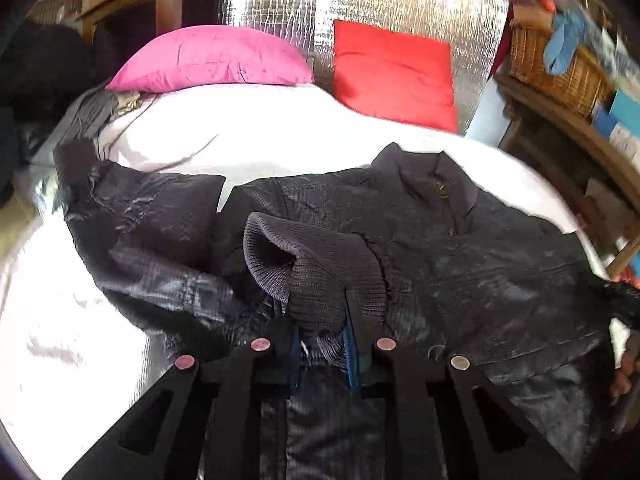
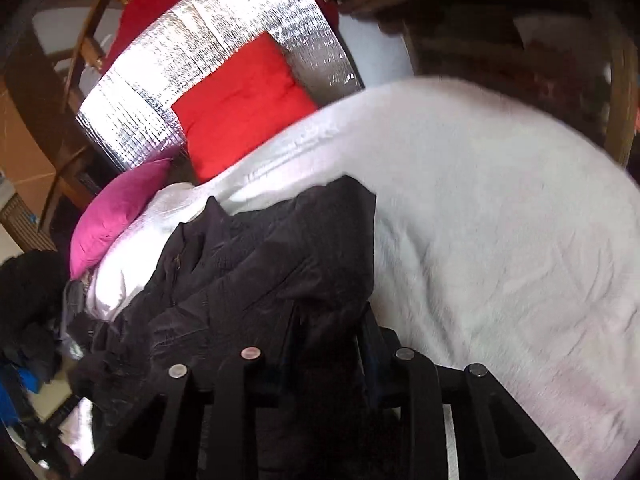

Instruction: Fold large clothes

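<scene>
- dark, shiny quilted fabric fills your left wrist view: the jacket (image 1: 460,264) lies spread on the white sheet (image 1: 256,136), collar (image 1: 432,176) toward the far side, one sleeve (image 1: 136,224) stretched out to the left.
- your left gripper (image 1: 320,328) has its fingers pinched close on the ribbed knit cuff (image 1: 316,268) of the other sleeve, which lies over the jacket's front.
- behind the bed you see a pink pillow (image 1: 212,60), a red cushion (image 1: 394,74) against a silver foil panel (image 1: 360,4), and a wicker basket (image 1: 560,68) at right.
- in your right wrist view the jacket (image 2: 256,264) is bunched in folds at the left of the white sheet (image 2: 500,220).
- your right gripper (image 2: 326,344) has dark jacket cloth lying between its fingers; whether they are clamped on it, you cannot tell.
- the pink pillow (image 2: 120,216) and red cushion (image 2: 240,108) sit beyond.
</scene>
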A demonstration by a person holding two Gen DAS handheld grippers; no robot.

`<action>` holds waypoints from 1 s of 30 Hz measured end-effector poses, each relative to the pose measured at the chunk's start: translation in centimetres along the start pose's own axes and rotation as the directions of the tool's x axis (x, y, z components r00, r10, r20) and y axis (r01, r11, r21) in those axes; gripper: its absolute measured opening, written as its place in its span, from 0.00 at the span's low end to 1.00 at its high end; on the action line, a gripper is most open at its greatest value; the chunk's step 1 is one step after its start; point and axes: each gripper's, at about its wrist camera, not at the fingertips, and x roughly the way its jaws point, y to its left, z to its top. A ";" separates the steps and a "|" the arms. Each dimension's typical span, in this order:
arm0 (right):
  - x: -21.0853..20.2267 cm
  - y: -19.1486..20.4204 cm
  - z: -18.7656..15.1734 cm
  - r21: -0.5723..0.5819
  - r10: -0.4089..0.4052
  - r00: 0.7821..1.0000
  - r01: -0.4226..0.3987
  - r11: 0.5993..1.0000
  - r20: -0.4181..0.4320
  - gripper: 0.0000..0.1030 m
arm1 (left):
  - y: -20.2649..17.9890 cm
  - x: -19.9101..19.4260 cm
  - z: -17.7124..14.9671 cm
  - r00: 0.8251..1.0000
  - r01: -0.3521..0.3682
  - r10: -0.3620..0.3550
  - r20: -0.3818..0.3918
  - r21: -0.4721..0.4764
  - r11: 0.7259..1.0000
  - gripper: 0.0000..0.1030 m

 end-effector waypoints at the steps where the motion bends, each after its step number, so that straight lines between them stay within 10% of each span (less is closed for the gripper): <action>1: 0.7 -0.1 -0.1 0.000 -0.021 0.999 0.021 1.000 -0.033 0.30 | 0.0 0.7 -0.2 0.999 -0.021 0.021 -0.031 0.004 1.000 0.22; 5: 1.4 -0.5 0.0 0.036 -0.028 0.996 0.031 0.999 -0.086 0.31 | 1.4 2.6 -0.7 0.988 -0.033 0.024 -0.152 -0.059 0.998 0.33; 10: -3.3 -1.8 1.5 0.139 0.115 0.990 -0.126 0.982 0.084 0.32 | 5.5 -2.5 0.0 0.999 0.044 -0.040 0.028 -0.181 0.982 0.75; 11: -4.2 -2.1 1.5 0.152 0.133 0.983 -0.151 0.977 0.127 0.41 | 6.6 -3.5 0.0 0.998 0.038 -0.026 0.062 -0.201 0.979 0.77; 12: -5.0 -2.1 1.4 0.161 0.147 0.976 -0.172 0.972 0.159 0.76 | 7.6 -4.1 0.1 0.996 0.030 -0.011 0.087 -0.224 0.974 0.80; 14: -5.8 -1.7 1.2 0.166 0.167 0.965 -0.201 0.965 0.200 0.96 | 10.7 -4.7 0.3 0.994 0.011 0.022 0.110 -0.294 0.956 0.82; 20: -6.7 2.7 -0.5 0.012 0.265 0.945 -0.272 0.962 0.193 0.94 | 20.2 -2.0 -0.8 0.994 -0.026 0.084 0.074 -0.574 0.818 0.82; 25: -3.4 7.8 -2.7 -0.121 0.273 0.961 -0.265 0.957 0.055 0.67 | 24.8 2.3 -1.9 0.997 0.072 -0.038 0.062 -0.724 0.686 0.82; 30: 1.6 10.7 -5.0 -0.178 0.214 0.970 -0.233 0.956 -0.119 0.58 | 26.2 4.9 -1.7 0.991 0.135 -0.085 0.105 -0.765 0.630 0.81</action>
